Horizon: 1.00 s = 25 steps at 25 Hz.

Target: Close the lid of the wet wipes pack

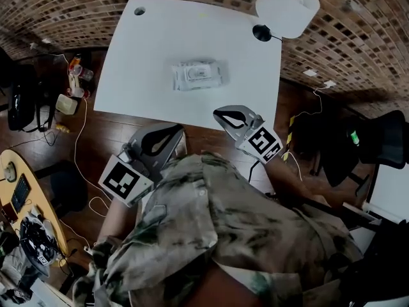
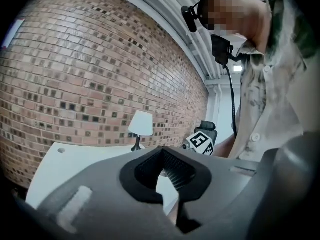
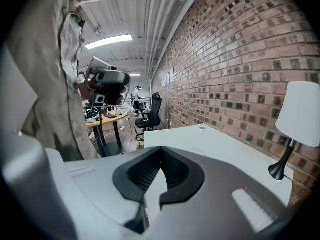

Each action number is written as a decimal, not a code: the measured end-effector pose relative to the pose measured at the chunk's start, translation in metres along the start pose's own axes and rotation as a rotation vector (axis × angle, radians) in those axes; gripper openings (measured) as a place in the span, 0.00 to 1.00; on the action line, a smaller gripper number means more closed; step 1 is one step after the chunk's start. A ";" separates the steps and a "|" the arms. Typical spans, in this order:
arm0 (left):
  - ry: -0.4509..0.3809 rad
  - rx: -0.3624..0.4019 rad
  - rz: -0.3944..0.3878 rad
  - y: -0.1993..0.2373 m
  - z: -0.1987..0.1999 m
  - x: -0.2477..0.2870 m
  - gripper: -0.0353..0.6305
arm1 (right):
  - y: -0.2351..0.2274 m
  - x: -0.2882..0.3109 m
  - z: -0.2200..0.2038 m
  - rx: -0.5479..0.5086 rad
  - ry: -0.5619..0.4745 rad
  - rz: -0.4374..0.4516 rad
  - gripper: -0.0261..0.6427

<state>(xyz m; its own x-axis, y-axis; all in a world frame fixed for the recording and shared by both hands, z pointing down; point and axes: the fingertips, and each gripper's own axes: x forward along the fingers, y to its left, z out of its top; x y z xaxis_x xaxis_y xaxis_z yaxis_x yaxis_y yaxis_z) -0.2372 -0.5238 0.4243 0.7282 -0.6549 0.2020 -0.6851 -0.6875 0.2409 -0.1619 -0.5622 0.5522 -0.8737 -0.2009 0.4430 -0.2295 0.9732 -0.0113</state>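
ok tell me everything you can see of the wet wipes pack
The wet wipes pack is a pale, soft-looking rectangular pouch with a rounded lid panel on top. It lies flat near the middle of the white table, touching nothing else. Whether the lid is open is too small to tell.

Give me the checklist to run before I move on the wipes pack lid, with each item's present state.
1. Wet wipes pack lies flat on the table, nothing on it: ok.
2. Lid open or closed: cannot tell, too small in the head view.
3. Left gripper empty, fingers together: ok.
4. Right gripper empty, fingers together: ok.
5. Way to the pack is free, with the lamp off at the far corner: ok.
6. A gripper over the pack: not ok, both are at the table's near edge.
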 end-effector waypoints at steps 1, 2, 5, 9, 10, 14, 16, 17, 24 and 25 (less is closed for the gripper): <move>-0.001 -0.003 0.002 0.007 0.000 -0.002 0.06 | -0.005 0.010 -0.006 0.000 0.015 0.002 0.04; -0.002 -0.005 0.004 0.013 0.001 -0.003 0.06 | -0.011 0.018 -0.012 0.003 0.031 0.001 0.04; -0.003 -0.011 0.006 0.032 0.002 -0.008 0.06 | -0.029 0.043 -0.030 0.028 0.069 -0.013 0.04; 0.000 -0.020 0.009 0.057 0.002 -0.014 0.06 | -0.050 0.072 -0.052 0.055 0.120 -0.036 0.04; 0.000 -0.022 0.010 0.063 0.002 -0.015 0.06 | -0.056 0.078 -0.055 0.057 0.128 -0.043 0.04; 0.003 -0.027 0.005 0.081 0.003 -0.015 0.06 | -0.074 0.095 -0.068 0.070 0.169 -0.065 0.04; 0.005 -0.025 -0.004 0.088 0.004 -0.014 0.06 | -0.082 0.100 -0.069 0.074 0.175 -0.078 0.04; 0.005 -0.023 -0.008 0.091 0.004 -0.013 0.06 | -0.085 0.102 -0.068 0.079 0.175 -0.085 0.04; 0.008 -0.027 -0.032 0.113 0.005 -0.008 0.06 | -0.109 0.120 -0.066 0.095 0.187 -0.120 0.04; 0.010 -0.028 -0.036 0.116 0.005 -0.007 0.06 | -0.111 0.122 -0.068 0.097 0.195 -0.125 0.04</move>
<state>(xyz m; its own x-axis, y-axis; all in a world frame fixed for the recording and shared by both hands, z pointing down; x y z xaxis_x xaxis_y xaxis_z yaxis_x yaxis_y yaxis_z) -0.3222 -0.6002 0.4462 0.7529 -0.6264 0.2019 -0.6574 -0.7017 0.2746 -0.2136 -0.6871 0.6685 -0.7390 -0.2846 0.6107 -0.3787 0.9251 -0.0271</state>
